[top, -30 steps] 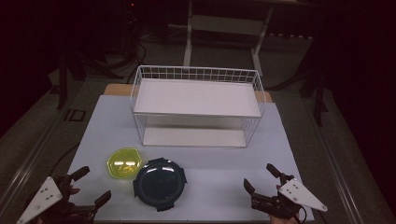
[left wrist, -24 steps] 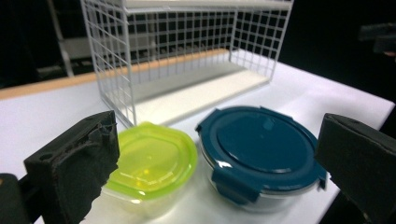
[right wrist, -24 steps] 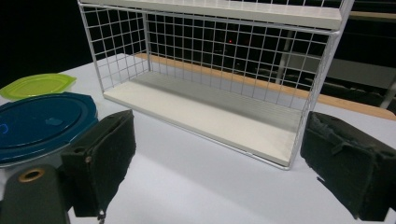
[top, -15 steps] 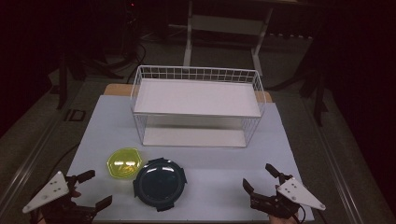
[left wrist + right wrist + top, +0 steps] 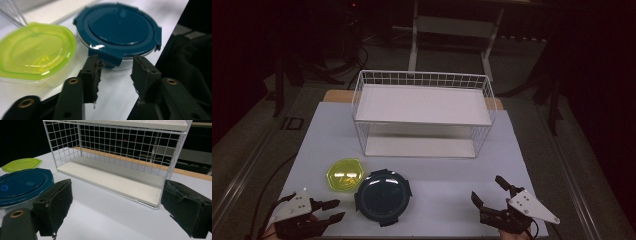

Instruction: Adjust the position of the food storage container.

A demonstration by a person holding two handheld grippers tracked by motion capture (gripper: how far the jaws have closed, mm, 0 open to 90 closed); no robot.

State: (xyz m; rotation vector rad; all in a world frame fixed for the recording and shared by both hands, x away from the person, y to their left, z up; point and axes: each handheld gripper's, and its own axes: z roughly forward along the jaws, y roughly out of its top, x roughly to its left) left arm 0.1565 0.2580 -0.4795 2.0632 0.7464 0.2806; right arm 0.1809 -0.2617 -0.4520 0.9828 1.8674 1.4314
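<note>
A round dark-blue container with a clip lid sits near the table's front edge. A yellow-green hexagonal lidded container touches its upper left side. My left gripper lies just left of the blue container, pointing at it. Its jaws have just been closing and stand narrow but apart. In the left gripper view the gripper has one clip tab of the blue lid just past its tips, and the pads press on nothing. My right gripper rests at the front right, open wide and holding nothing.
A white two-tier wire rack stands at the back middle of the white table, both shelves bare. In the right gripper view the rack lies straight ahead, with the blue container and the green one at the left.
My left gripper has shifted right toward the blue container and its jaws have narrowed. The right gripper and both containers have stayed put.
</note>
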